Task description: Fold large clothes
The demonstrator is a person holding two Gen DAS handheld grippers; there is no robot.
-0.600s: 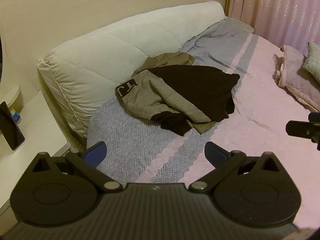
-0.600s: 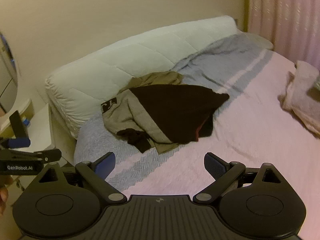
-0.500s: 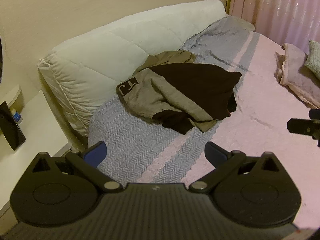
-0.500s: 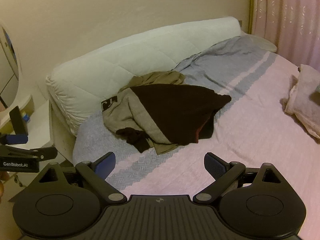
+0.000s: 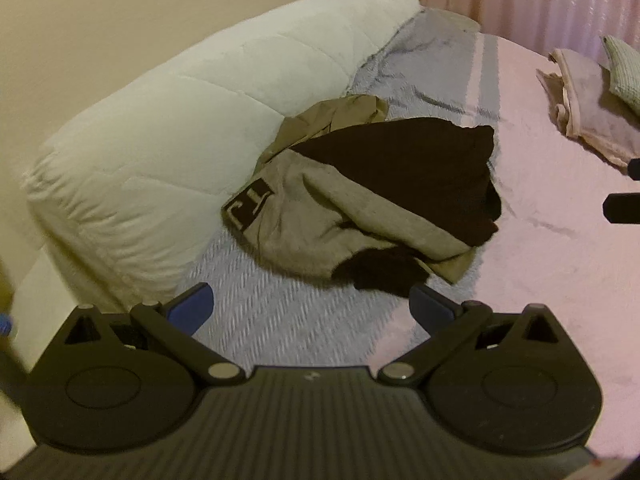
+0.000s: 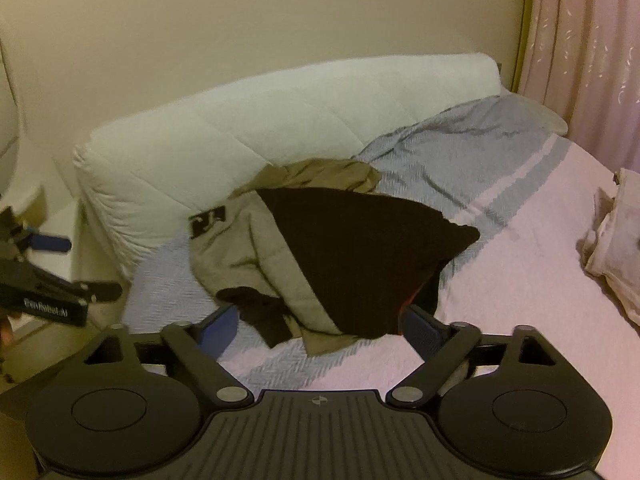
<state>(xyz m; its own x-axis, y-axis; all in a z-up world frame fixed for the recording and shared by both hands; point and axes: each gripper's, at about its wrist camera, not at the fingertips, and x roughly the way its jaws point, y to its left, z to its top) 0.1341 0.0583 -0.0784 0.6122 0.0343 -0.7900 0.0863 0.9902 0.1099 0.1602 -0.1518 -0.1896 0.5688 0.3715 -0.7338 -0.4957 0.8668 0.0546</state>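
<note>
A crumpled heap of clothes lies on the bed near the headboard: a grey-beige garment (image 5: pixel 320 216) (image 6: pixel 248 248) with a dark patch with pale letters, a black garment (image 5: pixel 408 164) (image 6: pixel 360 256) draped over it, and olive cloth (image 5: pixel 340 114) (image 6: pixel 320 174) behind. My left gripper (image 5: pixel 310 306) hovers open just short of the heap's near edge, holding nothing. My right gripper (image 6: pixel 320 326) is open too, its blue pads (image 6: pixel 420 326) at the heap's front edge, nothing between them. The left gripper also shows at the left edge of the right wrist view.
The bed carries a grey and pink spread (image 5: pixel 552 264) (image 6: pixel 520 280). A white quilted headboard cushion (image 5: pixel 180 112) (image 6: pixel 260 120) runs behind the heap. Folded pale pink cloth (image 5: pixel 588 112) (image 6: pixel 612 248) lies at the far right. Pink curtains (image 6: pixel 584 60) hang behind. A white nightstand (image 6: pixel 48 216) stands left.
Both grippers have moved forward toward the heap of clothes, which now looks larger and nearer. Both stay open.
</note>
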